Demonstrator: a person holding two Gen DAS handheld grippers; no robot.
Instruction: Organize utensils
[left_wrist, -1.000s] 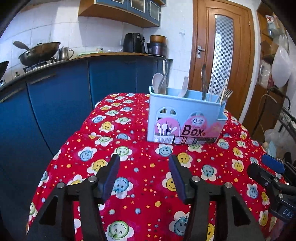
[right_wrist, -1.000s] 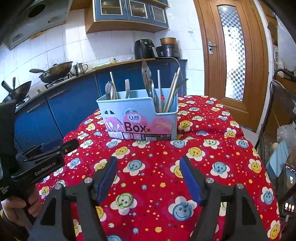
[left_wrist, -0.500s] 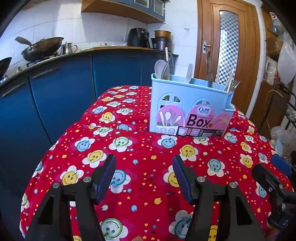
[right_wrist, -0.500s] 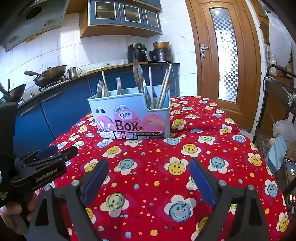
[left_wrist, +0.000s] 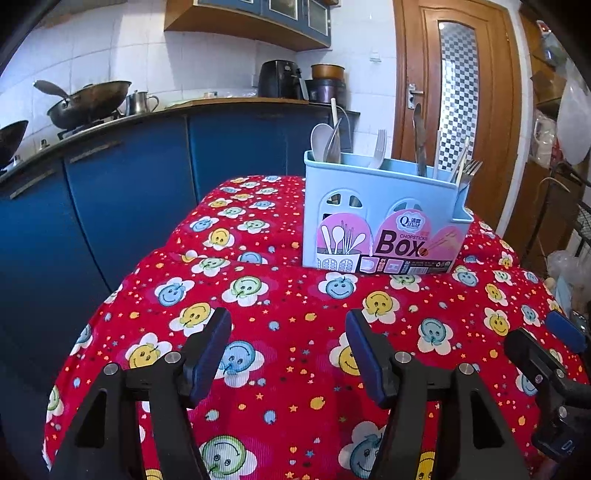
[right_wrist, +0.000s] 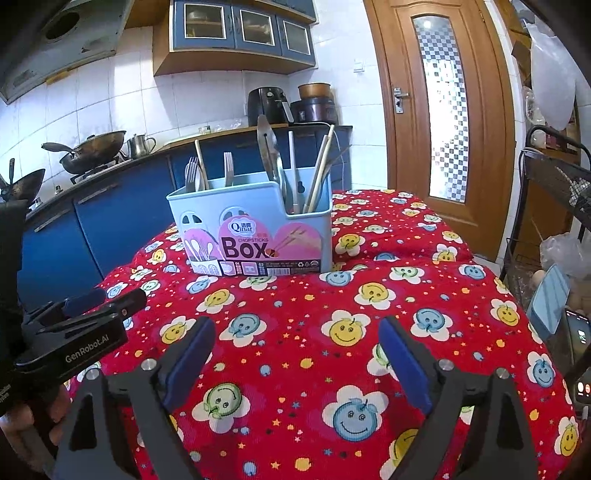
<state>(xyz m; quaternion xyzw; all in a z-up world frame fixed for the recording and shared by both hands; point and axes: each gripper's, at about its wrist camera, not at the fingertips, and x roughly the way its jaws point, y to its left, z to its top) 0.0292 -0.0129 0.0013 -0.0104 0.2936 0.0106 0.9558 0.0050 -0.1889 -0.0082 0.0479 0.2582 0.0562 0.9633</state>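
A light blue utensil box (left_wrist: 380, 221) labelled "Box" stands upright on the table's red smiley-flower cloth (left_wrist: 295, 369). Spoons (left_wrist: 323, 142) and a white fork (left_wrist: 378, 147) stick up from its wide compartment. A knife (left_wrist: 419, 140), chopsticks and a metal fork (left_wrist: 471, 168) stand in the narrow one. My left gripper (left_wrist: 286, 321) is open and empty over the cloth, short of the box. My right gripper (right_wrist: 295, 326) is open wider, also empty, facing the same box (right_wrist: 255, 229). Each gripper shows at the edge of the other's view.
Blue kitchen cabinets (left_wrist: 122, 206) with woks (left_wrist: 88, 99) on the counter run along the left and back. A wooden door (right_wrist: 443, 110) is behind the table. A wire rack (right_wrist: 554, 192) and a phone (right_wrist: 580, 332) are at the right edge. A hand (right_wrist: 22, 417) holds the left gripper.
Both grippers' jaws have spread wider, the right one much more. Both views have tipped up slightly, and the box keeps its place on the table.
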